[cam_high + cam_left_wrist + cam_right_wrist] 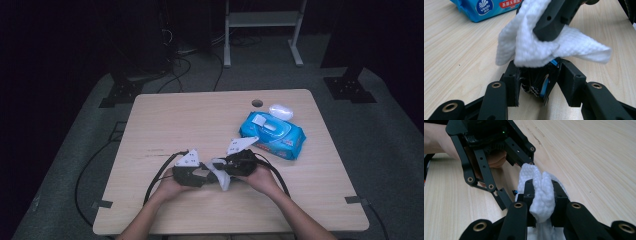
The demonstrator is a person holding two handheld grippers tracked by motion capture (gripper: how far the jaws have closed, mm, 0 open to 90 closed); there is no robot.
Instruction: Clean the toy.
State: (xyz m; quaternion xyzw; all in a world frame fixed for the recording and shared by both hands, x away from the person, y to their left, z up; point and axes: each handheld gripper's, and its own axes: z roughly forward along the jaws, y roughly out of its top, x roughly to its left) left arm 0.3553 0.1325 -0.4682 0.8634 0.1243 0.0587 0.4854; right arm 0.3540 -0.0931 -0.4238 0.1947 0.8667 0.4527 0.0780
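Forearms enter the high view from below; left claw (200, 176) and right claw (223, 169) meet over a white wipe (220, 176) at the surface's (200, 120) near centre. Blue wipe pack (272, 134) lies beyond.

Left gripper view: left claw clenched on a small dark object (539, 83) under the wipe.

Right gripper view: right claw (544, 195) clamps the wipe's fold.

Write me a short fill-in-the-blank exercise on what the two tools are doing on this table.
1. The right tool is shut on a white ____.
2. The left tool grips a small dark object with ____ trim.
3. The wipes pack is coloured ____.
4. The table top is made of ____.

Missing words: wipe; blue; blue; wood
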